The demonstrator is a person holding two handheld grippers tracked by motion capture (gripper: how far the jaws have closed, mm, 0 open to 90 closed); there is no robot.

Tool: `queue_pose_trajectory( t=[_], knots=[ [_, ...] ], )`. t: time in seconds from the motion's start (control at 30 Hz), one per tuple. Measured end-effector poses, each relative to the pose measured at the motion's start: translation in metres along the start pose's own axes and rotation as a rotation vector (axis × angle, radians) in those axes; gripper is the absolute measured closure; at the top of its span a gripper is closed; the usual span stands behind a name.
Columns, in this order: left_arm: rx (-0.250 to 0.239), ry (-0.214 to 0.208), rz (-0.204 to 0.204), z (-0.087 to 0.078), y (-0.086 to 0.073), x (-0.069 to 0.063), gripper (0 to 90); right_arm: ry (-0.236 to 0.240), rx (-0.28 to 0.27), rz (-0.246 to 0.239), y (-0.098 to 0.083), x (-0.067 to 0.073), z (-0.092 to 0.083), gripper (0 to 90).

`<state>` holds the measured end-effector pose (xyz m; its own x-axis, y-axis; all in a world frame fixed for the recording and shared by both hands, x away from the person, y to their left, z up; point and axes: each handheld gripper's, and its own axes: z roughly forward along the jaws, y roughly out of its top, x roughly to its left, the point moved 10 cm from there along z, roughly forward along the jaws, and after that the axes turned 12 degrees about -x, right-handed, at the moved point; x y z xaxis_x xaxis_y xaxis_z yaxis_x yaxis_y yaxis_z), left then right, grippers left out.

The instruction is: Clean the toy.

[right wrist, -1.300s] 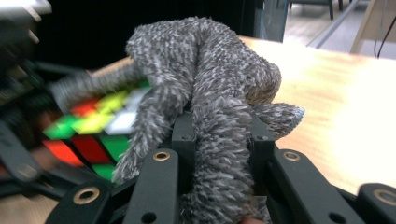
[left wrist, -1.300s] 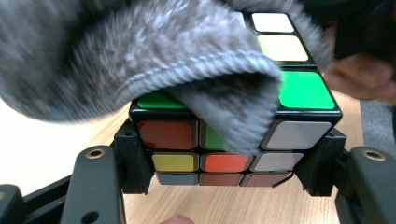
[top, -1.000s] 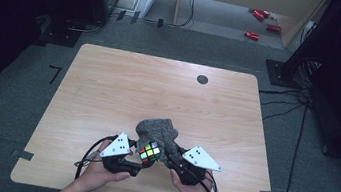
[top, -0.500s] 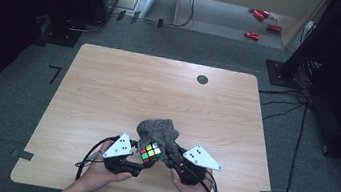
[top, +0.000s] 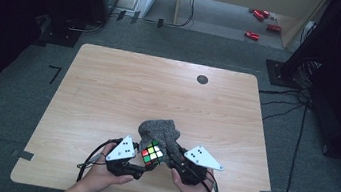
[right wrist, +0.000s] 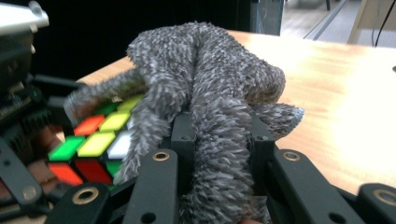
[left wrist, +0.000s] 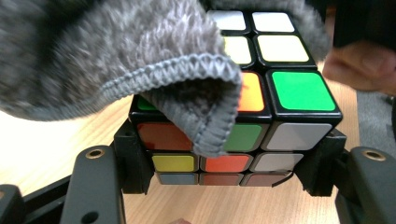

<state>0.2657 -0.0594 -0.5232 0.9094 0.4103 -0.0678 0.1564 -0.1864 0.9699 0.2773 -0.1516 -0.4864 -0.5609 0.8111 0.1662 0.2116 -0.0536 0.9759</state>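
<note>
A scrambled puzzle cube (top: 152, 153) (left wrist: 261, 107) is held just above the wooden table (top: 158, 94) near its front edge, with my left gripper (top: 141, 165) (left wrist: 229, 175) shut on its two sides. A fuzzy grey cloth (top: 159, 131) (left wrist: 116, 51) (right wrist: 210, 93) is draped over the cube's far half. My right gripper (top: 172, 161) (right wrist: 218, 140) is shut on a bunched fold of that cloth, right beside the cube (right wrist: 95, 144). Both hands sit close together.
A small dark round disc (top: 202, 79) lies near the table's far edge. Grey carpet surrounds the table, with cables (top: 289, 100) at the right and red objects (top: 260, 15) on the floor beyond. Dark equipment stands at both far corners.
Almost nothing has moved; both grippers keep their holds, with the cube and cloth in the same spot near the front edge.
</note>
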Motion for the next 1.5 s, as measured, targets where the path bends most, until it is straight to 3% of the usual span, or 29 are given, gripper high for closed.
queue_pose_trajectory(
  t=[0.13, 0.27, 0.37, 0.53, 0.63, 0.67, 0.73, 0.8, 1.0, 1.07, 1.13, 1.27, 1.37, 1.4, 1.5],
  knots=[
    [-0.015, 0.008, 0.010, -0.003, 0.005, 0.002, 35.2, 0.004, 0.001, 0.017, -0.004, -0.002, 0.001, 72.0],
    [-0.045, 0.025, -0.021, -0.009, 0.011, 0.009, 35.2, -0.008, 0.046, 0.027, -0.020, -0.004, 0.006, 72.2],
    [-0.052, 0.027, -0.034, -0.009, 0.010, 0.011, 35.2, -0.009, 0.049, 0.023, -0.019, -0.004, 0.006, 72.2],
    [0.008, 0.012, 0.004, -0.001, -0.001, 0.002, 35.2, 0.011, -0.012, 0.009, 0.001, 0.001, 0.000, 72.1],
    [0.006, 0.021, 0.026, -0.001, 0.002, 0.001, 35.2, 0.008, -0.012, 0.017, -0.001, -0.001, 0.001, 72.0],
    [-0.033, 0.016, 0.006, -0.005, 0.008, 0.003, 35.2, 0.006, 0.010, 0.027, -0.009, -0.004, 0.003, 72.0],
    [-0.061, 0.015, -0.018, -0.009, 0.014, 0.006, 35.2, -0.002, 0.037, 0.026, -0.018, -0.006, 0.005, 72.1],
    [-0.064, 0.009, -0.035, -0.010, 0.014, 0.008, 35.2, -0.004, 0.043, 0.030, -0.019, -0.005, 0.004, 72.2],
    [-0.019, -0.009, -0.046, -0.003, 0.002, 0.004, 35.2, 0.018, -0.012, -0.002, 0.000, 0.002, -0.001, 72.1],
    [-0.008, -0.016, 0.002, 0.000, 0.002, -0.005, 35.2, 0.014, -0.015, 0.005, 0.000, -0.002, 0.000, 72.1],
    [-0.024, -0.024, 0.024, -0.002, 0.007, -0.009, 35.2, 0.009, -0.008, 0.024, -0.004, -0.006, 0.002, 72.1],
    [-0.048, 0.008, 0.016, -0.006, 0.014, 0.000, 35.2, 0.000, 0.014, 0.019, -0.013, -0.008, 0.004, 72.2],
    [-0.035, 0.048, -0.022, -0.008, 0.009, 0.014, 35.2, 0.015, 0.014, 0.013, -0.011, -0.002, 0.002, 72.2],
    [-0.017, 0.038, -0.038, -0.007, 0.005, 0.014, 35.2, 0.019, 0.003, 0.006, -0.008, 0.000, 0.001, 72.2],
    [-0.007, 0.024, -0.028, -0.004, 0.002, 0.008, 35.2, 0.024, -0.019, -0.001, 0.001, 0.002, -0.001, 72.2]
  ],
)
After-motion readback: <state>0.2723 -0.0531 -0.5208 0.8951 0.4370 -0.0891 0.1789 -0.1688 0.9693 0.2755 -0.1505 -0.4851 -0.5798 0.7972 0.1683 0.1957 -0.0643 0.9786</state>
